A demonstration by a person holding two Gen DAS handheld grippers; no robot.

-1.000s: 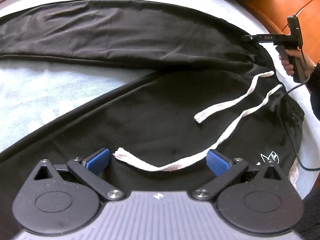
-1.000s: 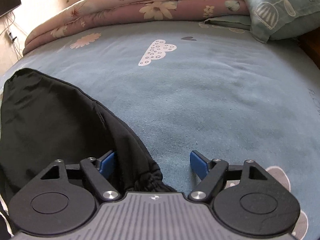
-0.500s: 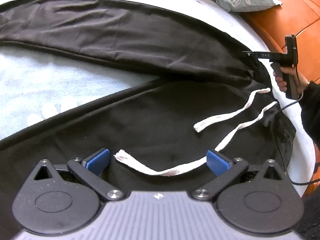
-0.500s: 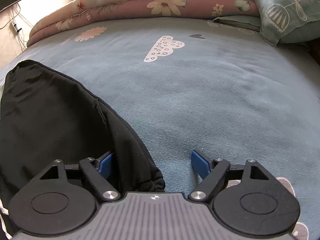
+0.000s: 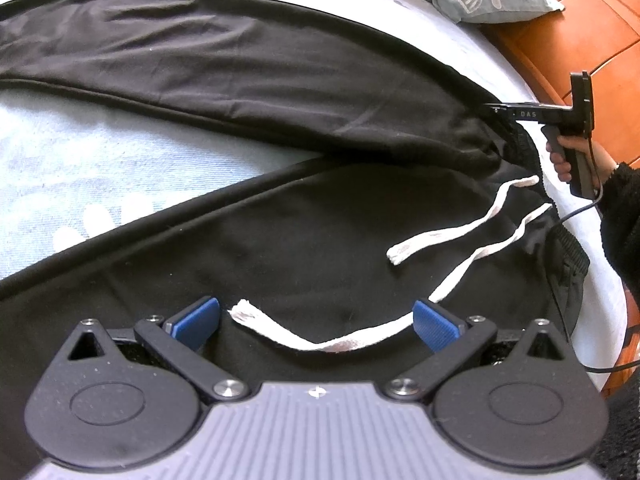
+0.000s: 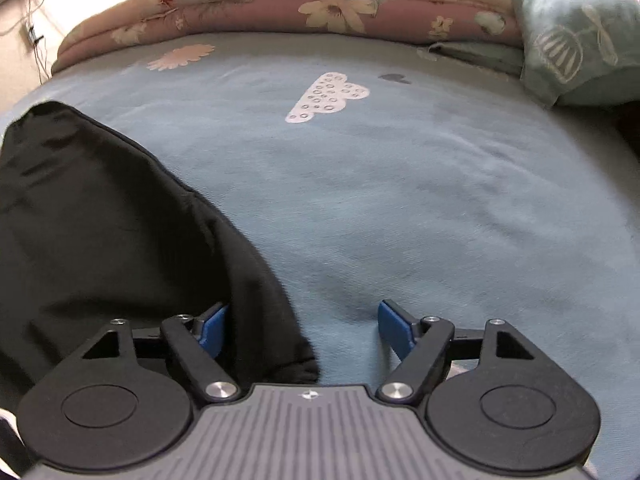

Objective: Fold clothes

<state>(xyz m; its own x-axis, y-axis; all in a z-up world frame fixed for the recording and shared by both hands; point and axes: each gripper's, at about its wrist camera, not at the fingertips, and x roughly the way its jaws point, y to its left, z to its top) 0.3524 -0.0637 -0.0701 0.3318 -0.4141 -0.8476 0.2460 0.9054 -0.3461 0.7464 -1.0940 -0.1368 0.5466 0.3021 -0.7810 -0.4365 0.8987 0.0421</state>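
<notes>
Spread across the blue bed [image 6: 420,200], the black trousers [image 5: 280,240] lie with their two legs parted in a V, a wedge of bedsheet showing between them. The waistband [image 5: 568,264] sits at the right of the left wrist view, near the mattress edge, and two white drawstrings [image 5: 448,236] trail from it over the dark cloth. The longer string runs down across the lower leg and passes between the blue pads of the left hand-held gripper [image 5: 316,316], whose jaws stand spread wide above the fabric, gripping nothing.

From that same view the right hand-held gripper [image 5: 498,110] is seen side-on at the upper end of the waistband, held by a hand [image 5: 568,156] in a dark fuzzy sleeve [image 5: 620,216], with a thin cable hanging below. Its tip seems to touch the bunched fabric there, though the angle is too poor to be sure. In the right wrist view its jaws are spread apart, with the folded edge of the trousers lying between the pads, close to the left one; the right pad stands over bare sheet.

Beyond, a pink flowered quilt [image 6: 300,4] lies rolled along the far side of the bed, and a pale green pillow [image 6: 580,40] rests at its right end, beside an orange wooden headboard [image 5: 568,40].
</notes>
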